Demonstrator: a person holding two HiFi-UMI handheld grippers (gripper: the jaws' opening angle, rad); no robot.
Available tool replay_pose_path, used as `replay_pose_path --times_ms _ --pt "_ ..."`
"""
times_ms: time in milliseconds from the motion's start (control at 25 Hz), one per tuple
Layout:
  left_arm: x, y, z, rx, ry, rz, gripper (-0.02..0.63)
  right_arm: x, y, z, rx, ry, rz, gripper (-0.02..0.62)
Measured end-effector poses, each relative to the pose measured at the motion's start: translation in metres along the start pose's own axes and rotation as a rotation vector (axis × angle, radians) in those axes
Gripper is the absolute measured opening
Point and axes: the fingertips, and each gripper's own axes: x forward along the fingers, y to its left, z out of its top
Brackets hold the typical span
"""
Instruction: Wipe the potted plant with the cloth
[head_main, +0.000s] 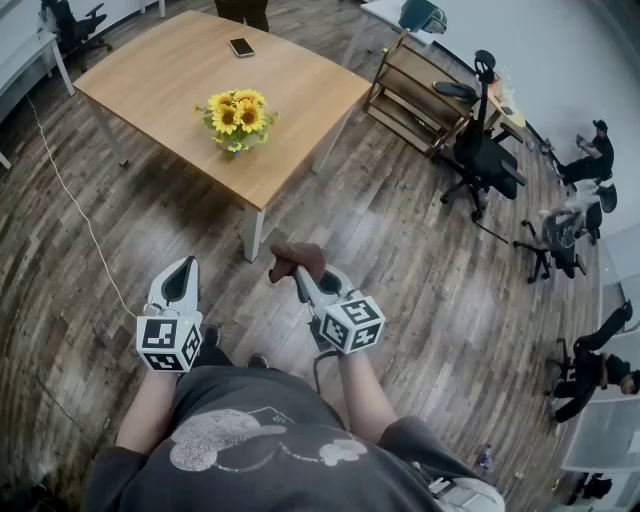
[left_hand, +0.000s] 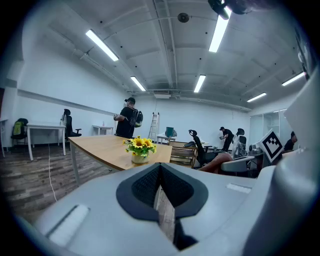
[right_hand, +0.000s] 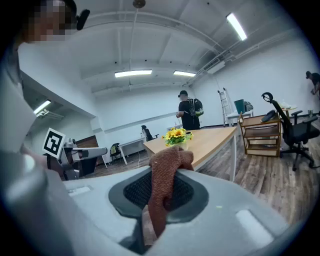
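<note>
A potted plant with yellow sunflowers (head_main: 237, 120) stands on a wooden table (head_main: 170, 70) well ahead of me; it also shows in the left gripper view as the plant (left_hand: 140, 148) and in the right gripper view as the plant (right_hand: 176, 135). My right gripper (head_main: 290, 270) is shut on a reddish-brown cloth (head_main: 296, 260), which bunches over its tips; the same cloth (right_hand: 165, 185) hangs between the jaws. My left gripper (head_main: 180, 275) is shut with nothing in it. Both grippers hang over the floor, short of the table.
A phone (head_main: 241, 47) lies on the far part of the table. A wooden rack (head_main: 410, 95) and office chairs (head_main: 485, 150) stand to the right. A cable (head_main: 75, 210) runs across the plank floor on the left. Several people are about the room.
</note>
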Motion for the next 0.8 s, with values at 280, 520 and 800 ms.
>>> replay_pose_path --times_ms 280,520,800 --pt "0.002 -0.014 0.01 0.015 -0.024 -0.015 0.018 -0.008 -0.003 0.001 -0.017 0.009 0.016 0.046" --pt "-0.009 -0.008 0.008 0.002 -0.026 0.016 0.018 -0.007 0.005 -0.001 -0.044 0.018 0.047 0.046" --pt "-0.02 -0.001 -0.001 -0.004 -0.026 0.059 0.018 -0.006 0.008 -0.007 -0.055 0.021 0.059 0.046"
